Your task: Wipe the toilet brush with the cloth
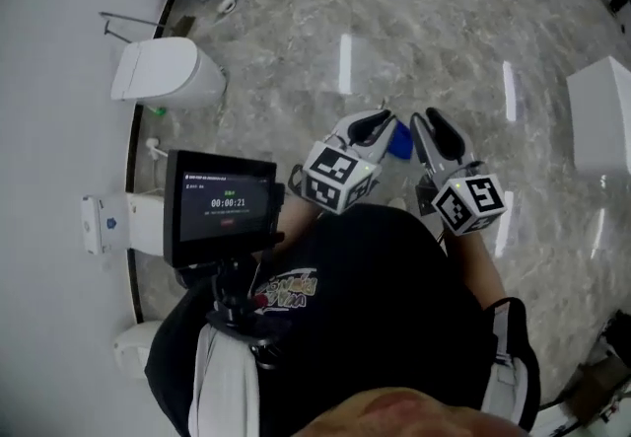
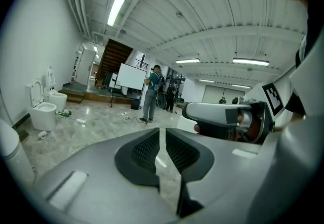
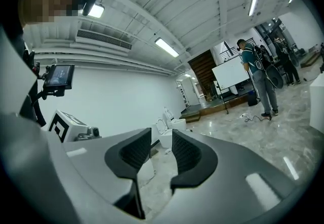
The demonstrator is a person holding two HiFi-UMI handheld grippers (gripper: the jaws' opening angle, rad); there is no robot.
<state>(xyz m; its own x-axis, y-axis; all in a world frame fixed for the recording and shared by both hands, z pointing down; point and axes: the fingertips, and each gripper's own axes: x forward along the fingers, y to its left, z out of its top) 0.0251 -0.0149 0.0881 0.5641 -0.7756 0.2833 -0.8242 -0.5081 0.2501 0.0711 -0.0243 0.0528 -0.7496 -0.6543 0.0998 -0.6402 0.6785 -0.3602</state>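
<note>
The one thing I can read is the timer on the rig's monitor (image 1: 221,206): 00:00:21, in light digits on a dark screen. The small line above it and the red label below are too fine for me to make out. The print on the person's black shirt (image 1: 286,289) is yellow and red lettering I cannot decipher. The cubes on the left tongs (image 1: 380,119) and right tongs (image 1: 434,119) carry square black-and-white markers, no letters.

blue cloth (image 1: 399,141) lies on the floor (image 1: 394,50), partly hidden
</note>
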